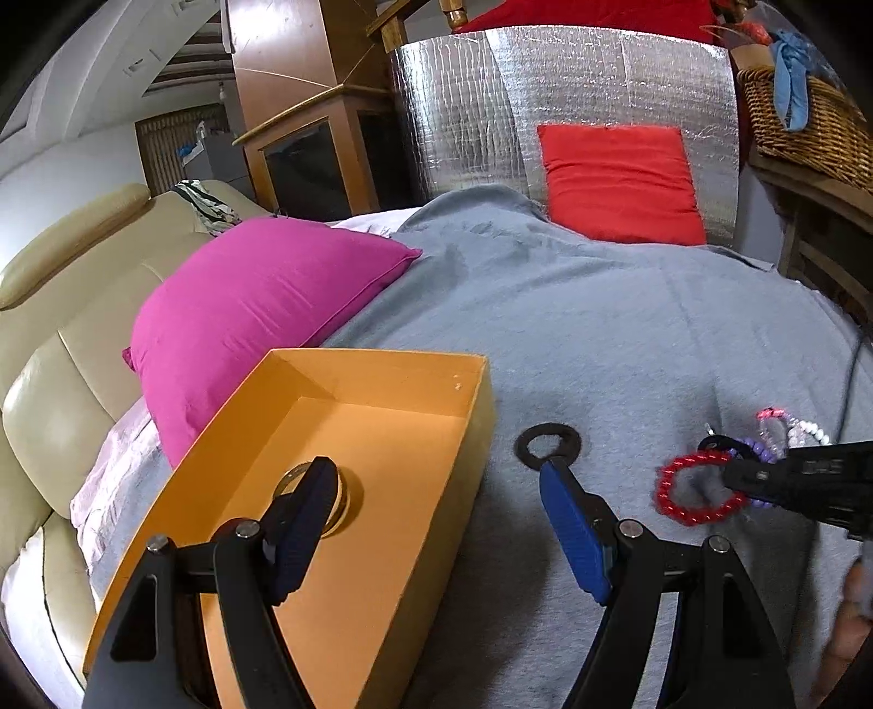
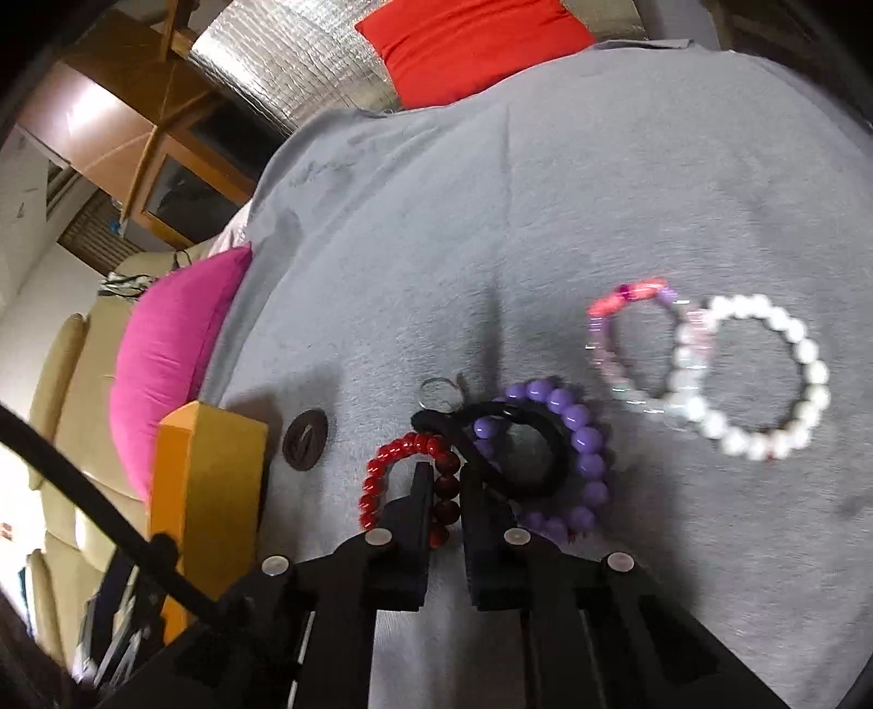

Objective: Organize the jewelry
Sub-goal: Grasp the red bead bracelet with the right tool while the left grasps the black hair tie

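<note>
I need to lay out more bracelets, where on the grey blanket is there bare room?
Bare: the grey blanket between the red cushion and the white bead bracelet. Crowded: around the red bead bracelet and purple bead bracelet.

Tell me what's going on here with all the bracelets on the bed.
A person is sorting jewelry with handheld tongs. The right tongs are shut on the red bead bracelet, which lies on the grey blanket beside a purple bracelet. The left tongs hover open over the orange box, where a gold bangle already sits.

Left tool (image 1: 436,491) gaping over orange box (image 1: 382,436); gold ring (image 1: 341,499) inside.
</note>
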`<state>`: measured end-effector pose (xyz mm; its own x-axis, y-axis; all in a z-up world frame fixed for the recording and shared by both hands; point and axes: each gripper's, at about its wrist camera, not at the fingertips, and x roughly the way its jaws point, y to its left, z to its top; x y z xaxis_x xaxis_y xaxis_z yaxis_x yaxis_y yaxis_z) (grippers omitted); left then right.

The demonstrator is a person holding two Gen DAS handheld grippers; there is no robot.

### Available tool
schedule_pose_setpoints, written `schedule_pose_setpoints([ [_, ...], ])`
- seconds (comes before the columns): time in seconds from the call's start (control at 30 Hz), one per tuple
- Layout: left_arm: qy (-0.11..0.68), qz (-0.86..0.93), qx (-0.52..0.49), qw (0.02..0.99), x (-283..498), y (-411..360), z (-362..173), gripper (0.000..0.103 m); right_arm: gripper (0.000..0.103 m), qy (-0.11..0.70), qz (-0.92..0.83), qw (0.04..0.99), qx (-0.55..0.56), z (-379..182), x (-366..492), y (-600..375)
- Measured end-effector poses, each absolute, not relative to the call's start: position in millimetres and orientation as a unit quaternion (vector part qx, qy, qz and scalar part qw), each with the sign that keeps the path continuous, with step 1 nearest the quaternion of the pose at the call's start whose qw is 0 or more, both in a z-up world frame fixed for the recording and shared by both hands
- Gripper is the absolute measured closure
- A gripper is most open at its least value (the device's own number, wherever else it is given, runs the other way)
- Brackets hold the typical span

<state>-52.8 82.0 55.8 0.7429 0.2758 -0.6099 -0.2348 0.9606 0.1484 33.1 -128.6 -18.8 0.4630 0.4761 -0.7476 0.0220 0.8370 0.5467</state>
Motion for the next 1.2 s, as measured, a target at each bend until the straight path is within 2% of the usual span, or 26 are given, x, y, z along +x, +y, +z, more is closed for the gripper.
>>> schedule_pose_setpoints([
  [0.3,0.322,0.089,0.057,0.941,-52,45,57,0.026,0.092,0.472,0.116,0.825,0.288,9,-10,-234],
  [0.53,0.356,0.017,0.022,0.934,-37,13,46,0.026,0.092,0.487,0.021,0.809,0.329,-13,-21,-313],
  [0.7,0.376,-0.039,-0.077,0.922,-16,7,39,0.026,0.092,0.496,0.025,0.801,0.334,-19,-23,-317],
  [0.83,0.424,-0.082,-0.15,0.89,8,-6,16,0.026,0.092,0.505,0.033,0.801,0.321,-21,-18,-303],
  [1.07,0.429,-0.073,-0.17,0.884,27,-18,4,0.026,0.092,0.51,0.034,0.799,0.316,-27,-17,-304],
  [1.1,0.429,-0.067,-0.166,0.885,29,-19,3,0.028,0.092,0.51,0.034,0.8,0.314,-28,-19,-304],
  [1.13,0.428,-0.067,-0.168,0.886,31,-18,1,0.044,0.092,0.51,0.033,0.8,0.313,-27,-18,-304],
  [1.17,0.431,-0.071,-0.17,0.883,35,-17,-2,0.065,0.092,0.511,0.033,0.801,0.311,-27,-18,-304],
  [1.2,0.437,-0.072,-0.17,0.88,37,-16,-5,0.072,0.092,0.511,0.032,0.802,0.309,-27,-19,-304],
])
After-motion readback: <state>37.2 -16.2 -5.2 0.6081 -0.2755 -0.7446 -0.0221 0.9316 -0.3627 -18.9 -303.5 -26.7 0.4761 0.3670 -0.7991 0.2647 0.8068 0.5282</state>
